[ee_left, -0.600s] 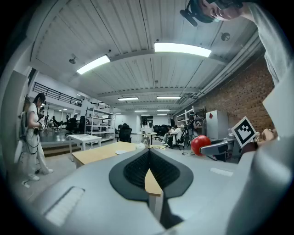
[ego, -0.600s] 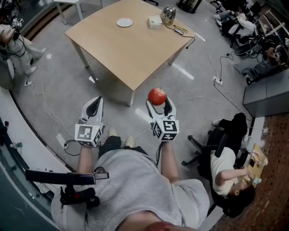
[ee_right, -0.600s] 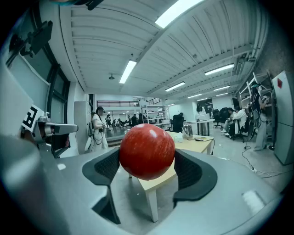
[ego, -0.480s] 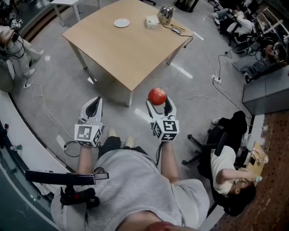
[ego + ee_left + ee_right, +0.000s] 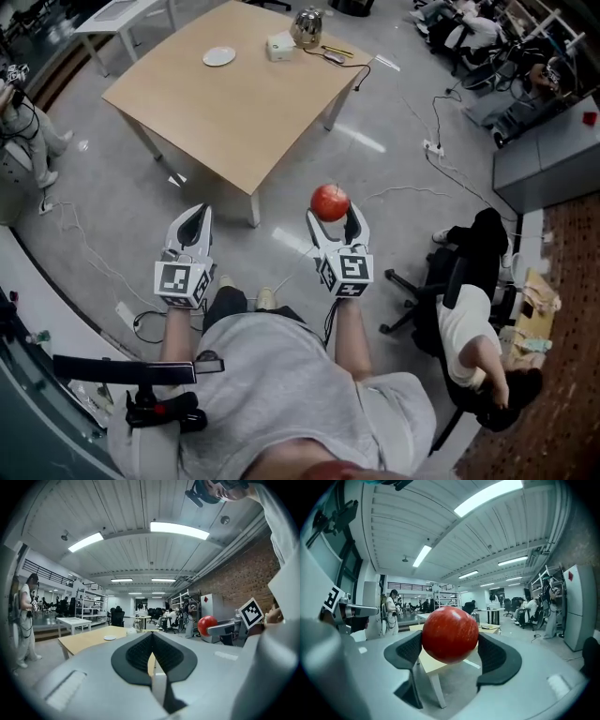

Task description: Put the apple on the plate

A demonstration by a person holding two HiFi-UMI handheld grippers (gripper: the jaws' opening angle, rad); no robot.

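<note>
Near: right gripper (image 5: 333,210) closed on the round red apple (image 5: 329,202), one pad on each side, jaws spread wide by the fruit. It is held roughly level over bare floor. Left gripper (image 5: 194,218) alongside, jaws pressed together, nothing in them.

Change: against half a second ago, both grippers and the apple sit in the same spot in the head view. The pale wooden desk (image 5: 234,112) has slid left, and its near corner now lies ahead-left of the apple. Reads as the person turning or walking in; carry under way, grip unchanged.

Far: small white round plate (image 5: 219,56) close to the desk's far left edge, well apart from the apple. It looks empty, though it is too small to be sure. White box (image 5: 279,45) and shiny metal pot (image 5: 307,25) stand by the far corner. The whole desk has yet to be crossed.
</note>
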